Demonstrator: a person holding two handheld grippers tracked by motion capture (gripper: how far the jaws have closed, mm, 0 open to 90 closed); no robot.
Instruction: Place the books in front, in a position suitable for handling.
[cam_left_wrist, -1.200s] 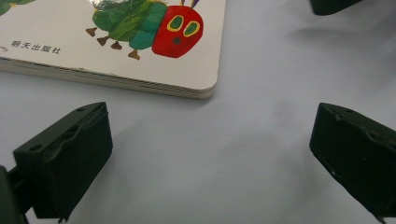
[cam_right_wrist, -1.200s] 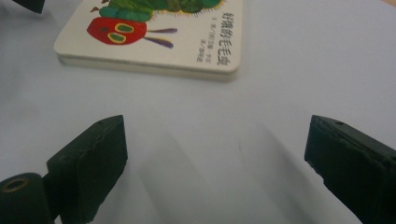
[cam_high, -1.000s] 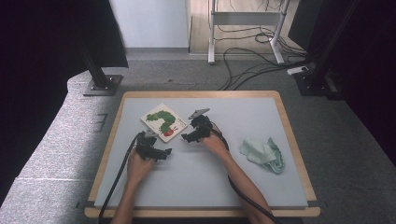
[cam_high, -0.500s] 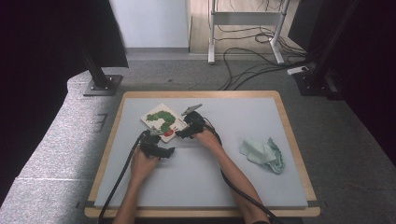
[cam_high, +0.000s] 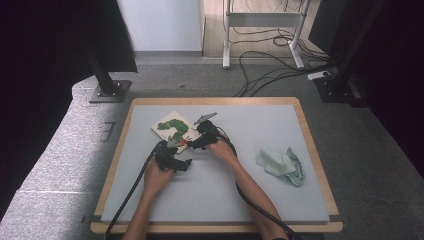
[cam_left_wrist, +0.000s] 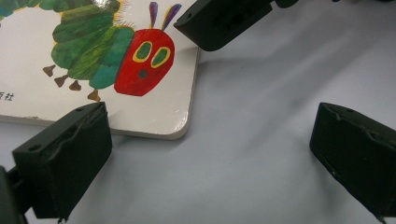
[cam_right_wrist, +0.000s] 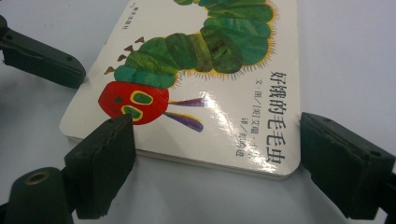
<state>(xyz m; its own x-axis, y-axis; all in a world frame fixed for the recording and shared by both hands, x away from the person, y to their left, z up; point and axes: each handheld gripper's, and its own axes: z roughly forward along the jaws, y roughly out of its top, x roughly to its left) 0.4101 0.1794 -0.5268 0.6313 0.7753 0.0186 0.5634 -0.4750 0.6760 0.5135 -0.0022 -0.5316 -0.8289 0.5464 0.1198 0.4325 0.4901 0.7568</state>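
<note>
1. Picture book (cam_high: 173, 130) lying flat on the grey table (cam_high: 250, 190), caterpillar cover up.
2. Left gripper (cam_high: 176, 148) at the near corner, fingers (cam_left_wrist: 65, 158) spread wide, nothing gripped.
3. Right gripper (cam_high: 196, 142) straddling the near edge, fingers (cam_right_wrist: 102, 163) just closing slightly, nothing pinched, not touching.
4. Green cloth (cam_high: 282, 166) well off right.

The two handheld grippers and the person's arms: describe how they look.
Both the left gripper and the right gripper are black, with chunky block-shaped jaws with ridged inner faces. A grey three-cornered plate tops the right one. A black cable trails along each forearm. The forearms appear bare, no sleeves visible.
</note>
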